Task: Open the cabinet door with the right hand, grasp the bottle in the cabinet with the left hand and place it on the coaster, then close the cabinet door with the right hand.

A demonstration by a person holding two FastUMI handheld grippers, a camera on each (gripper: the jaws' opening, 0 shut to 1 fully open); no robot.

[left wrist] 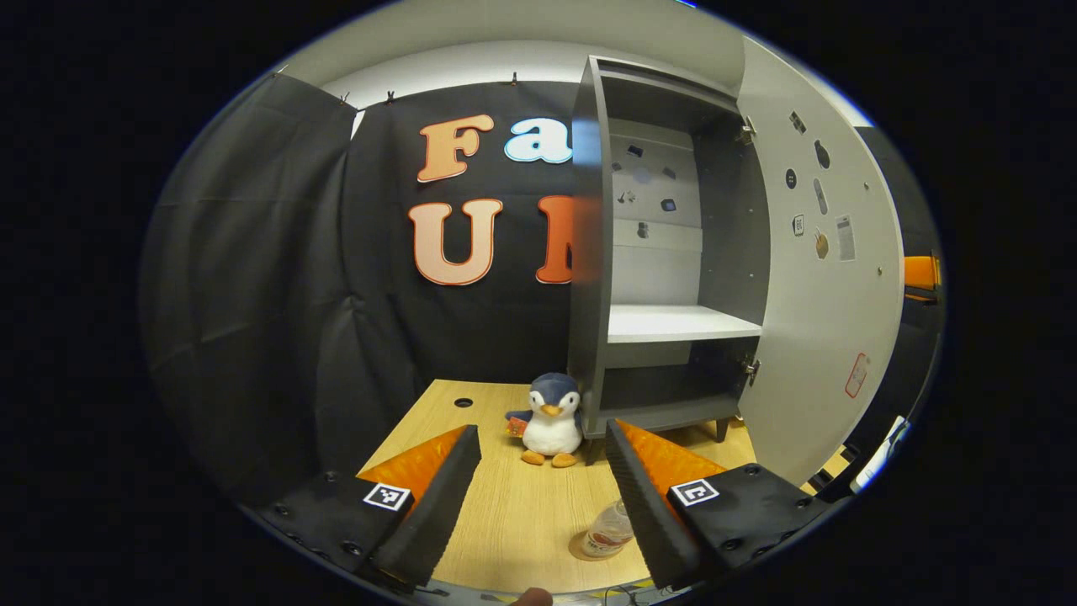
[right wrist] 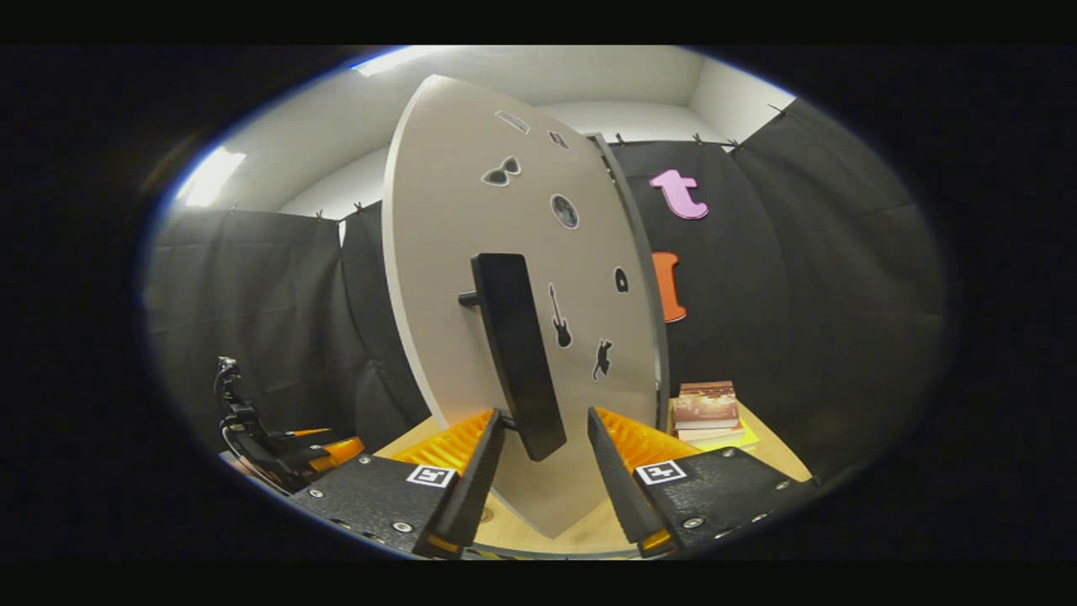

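The bottle (left wrist: 607,532) is already out of the cabinet (left wrist: 665,252): in the left gripper view it stands on the coaster (left wrist: 580,551) on the bench (left wrist: 522,505), in front of the cabinet and just inside my left hand-held gripper (left wrist: 543,480), whose fingers stand wide apart and grip nothing. So I judge the step in hand is the last one — closing the door (right wrist: 505,278) with the right.

In the right gripper view, my right hand-held gripper (right wrist: 545,459) is also spread wide, with the lower end of the door's dark handle (right wrist: 517,353) sitting between the two fingers; I can't say whether either finger touches it. To do this well I'd either narrow onto the handle squarely or lay one finger flat against the door face, then swing along the hinge's arc instead of pushing straight, easing off before the door meets the cabinet frame. I'd keep my left hand low and back from the cabinet so the door's sweep stays free, and clear of the bottle — a nudge would tip it off the coaster.

Counting from the cabinet outward: one cabinet, one door, one handle, one inner shelf (left wrist: 673,324); one plush penguin (left wrist: 551,421) at the cabinet's front corner; one bottle, one coaster; one small stack of books (right wrist: 707,412) beside the cabinet; two grippers.
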